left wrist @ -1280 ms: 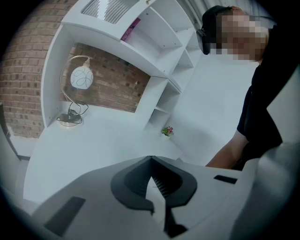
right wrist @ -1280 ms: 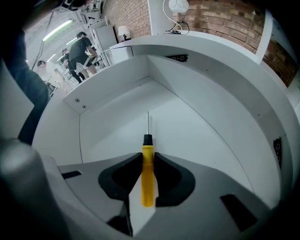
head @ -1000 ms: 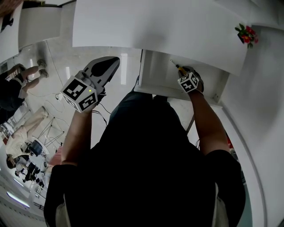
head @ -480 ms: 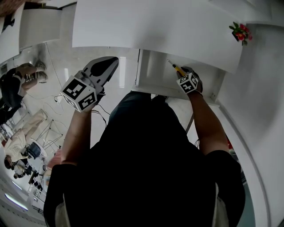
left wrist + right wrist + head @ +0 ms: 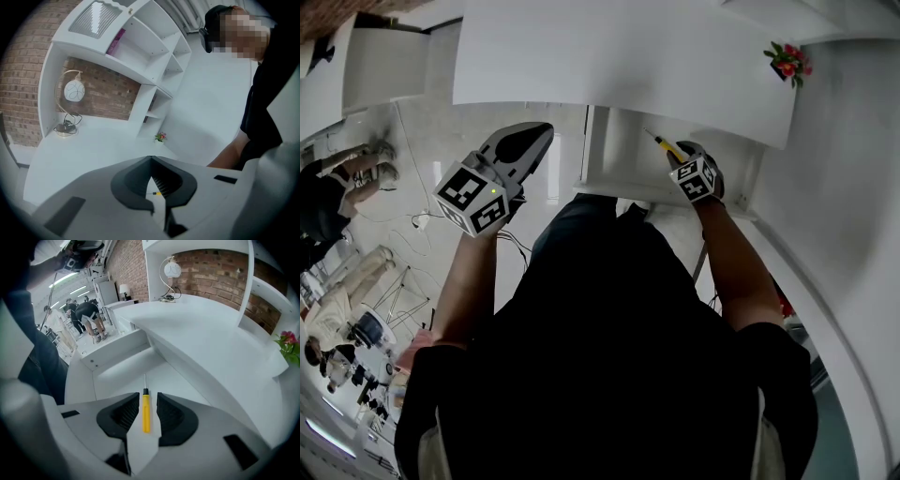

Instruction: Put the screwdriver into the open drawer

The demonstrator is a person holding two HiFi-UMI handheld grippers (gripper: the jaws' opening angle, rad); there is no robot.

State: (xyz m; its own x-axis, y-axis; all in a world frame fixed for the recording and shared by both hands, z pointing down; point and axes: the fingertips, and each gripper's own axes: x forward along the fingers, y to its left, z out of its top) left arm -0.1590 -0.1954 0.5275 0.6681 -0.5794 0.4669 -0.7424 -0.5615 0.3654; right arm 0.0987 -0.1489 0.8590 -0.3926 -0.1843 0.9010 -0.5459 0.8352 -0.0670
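Two claws: left claw [image 5: 151,160] closed on nothing, kept aside at the head view's left; right claw [image 5: 147,398] parted.
Slim yellow-handled screwdriver [image 5: 146,411]: between the right jaws with a gap either side, lower centre of the right gripper view, shaft pointing up-frame.
Open white drawer [image 5: 112,350]: directly beneath it, under the white surface [image 5: 201,338].
Reason: jaws probably spread to leave the tool inside.

1. Two handheld grippers: the left gripper [image 5: 539,131] and the right gripper [image 5: 680,157].
2. One yellow-handled screwdriver [image 5: 146,411].
3. One open white drawer [image 5: 122,364].
4. One globe lamp [image 5: 171,269].
5. One small pot of red flowers [image 5: 787,61].
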